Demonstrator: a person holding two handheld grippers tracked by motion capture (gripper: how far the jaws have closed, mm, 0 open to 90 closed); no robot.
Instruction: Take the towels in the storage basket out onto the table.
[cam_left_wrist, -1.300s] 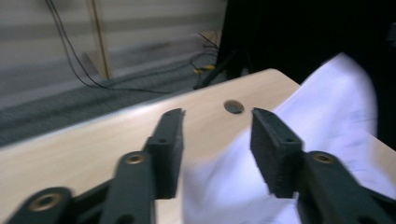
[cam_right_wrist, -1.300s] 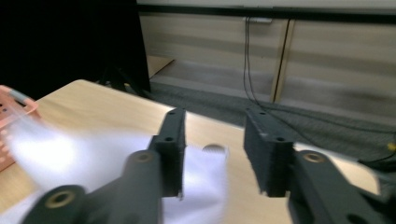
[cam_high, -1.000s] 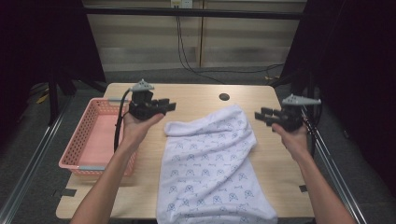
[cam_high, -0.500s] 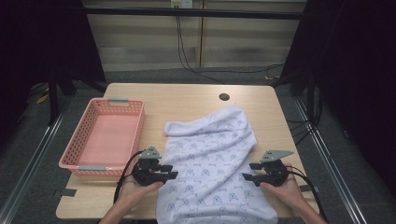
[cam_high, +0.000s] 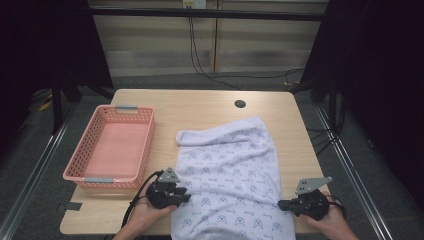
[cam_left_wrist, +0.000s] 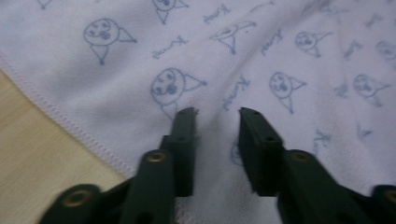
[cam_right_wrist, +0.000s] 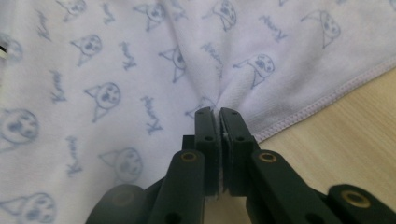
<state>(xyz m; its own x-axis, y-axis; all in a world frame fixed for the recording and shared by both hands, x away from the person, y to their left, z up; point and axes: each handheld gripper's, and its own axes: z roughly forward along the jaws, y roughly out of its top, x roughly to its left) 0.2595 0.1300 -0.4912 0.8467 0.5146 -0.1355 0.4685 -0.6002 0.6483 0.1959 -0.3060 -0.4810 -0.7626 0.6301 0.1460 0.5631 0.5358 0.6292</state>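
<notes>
White towel (cam_high: 227, 175) (printed), right tongs (cam_right_wrist: 218, 113) pinching edge; left tongs (cam_left_wrist: 217, 114) apart

Table evenly lit, dark surroundings, soft blurry close-ups, no glare

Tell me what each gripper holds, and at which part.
The right gripper pinches the printed towel just inside its hemmed side edge. The left gripper is open, holding nothing.

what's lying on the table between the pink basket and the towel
Nothing: in the high view, bare wooden table separates the pink basket from the towel.
</notes>
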